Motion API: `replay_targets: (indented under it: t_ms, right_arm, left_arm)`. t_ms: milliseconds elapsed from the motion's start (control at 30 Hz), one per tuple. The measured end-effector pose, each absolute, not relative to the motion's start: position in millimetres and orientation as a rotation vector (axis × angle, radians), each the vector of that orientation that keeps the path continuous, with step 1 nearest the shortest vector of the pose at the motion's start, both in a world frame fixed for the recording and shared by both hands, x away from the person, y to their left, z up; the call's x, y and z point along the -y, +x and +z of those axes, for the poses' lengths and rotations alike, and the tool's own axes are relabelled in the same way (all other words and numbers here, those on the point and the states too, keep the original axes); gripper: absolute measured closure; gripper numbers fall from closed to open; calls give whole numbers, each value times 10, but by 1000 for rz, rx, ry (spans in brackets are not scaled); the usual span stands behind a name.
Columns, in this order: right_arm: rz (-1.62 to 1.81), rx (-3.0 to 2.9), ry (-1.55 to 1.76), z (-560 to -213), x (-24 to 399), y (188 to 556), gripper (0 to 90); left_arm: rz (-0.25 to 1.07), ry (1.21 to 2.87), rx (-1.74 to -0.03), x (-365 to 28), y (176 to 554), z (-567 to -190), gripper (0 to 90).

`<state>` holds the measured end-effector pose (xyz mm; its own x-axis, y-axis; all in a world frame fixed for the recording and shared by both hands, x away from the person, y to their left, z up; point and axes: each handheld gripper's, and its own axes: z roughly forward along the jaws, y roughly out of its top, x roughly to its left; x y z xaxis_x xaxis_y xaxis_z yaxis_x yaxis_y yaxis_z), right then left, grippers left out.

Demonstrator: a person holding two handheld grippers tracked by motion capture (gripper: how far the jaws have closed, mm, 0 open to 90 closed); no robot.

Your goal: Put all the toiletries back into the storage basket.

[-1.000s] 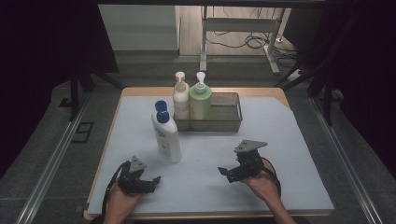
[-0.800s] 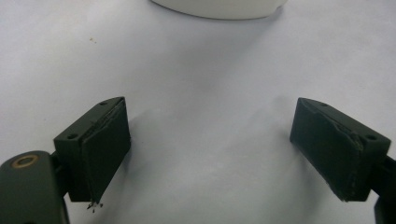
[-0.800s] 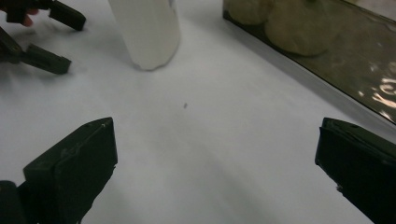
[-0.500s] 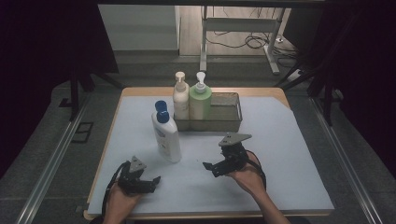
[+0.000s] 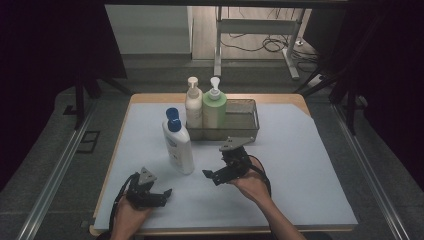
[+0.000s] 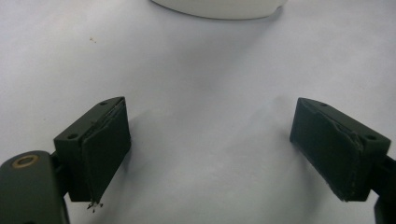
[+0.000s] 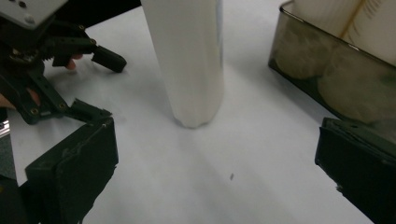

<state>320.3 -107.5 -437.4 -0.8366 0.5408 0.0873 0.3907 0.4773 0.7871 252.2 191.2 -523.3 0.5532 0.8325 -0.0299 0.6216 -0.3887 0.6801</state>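
My right tongs (image 5: 209,176), jaws wide and empty, pointed at the tall white blue-capped bottle (image 5: 179,142) standing just ahead, apart.

The white bottle (image 7: 189,60) looked like smooth, slightly glossy plastic. The table cover (image 5: 300,165) was matt, perhaps paper. The basket (image 7: 327,88) appeared to be translucent smoky plastic, and the right gripper (image 7: 215,172) had rough, scuffed black pads.

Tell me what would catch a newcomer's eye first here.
The tall white bottle with a blue cap, standing alone on the pale mat in front of the basket. Behind it, two pump bottles stand in that basket's left end. The right gripper, jaws open, points at the white bottle.
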Motion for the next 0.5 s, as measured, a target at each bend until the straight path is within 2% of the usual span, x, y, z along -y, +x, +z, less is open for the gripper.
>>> replay_targets:
  t_ms: [500]
  right_arm:
    - [1304,-2553,798,-4252,684,3321,0]
  left_arm:
    - [418,2136,-1167,-1910,2523,-5233,121]
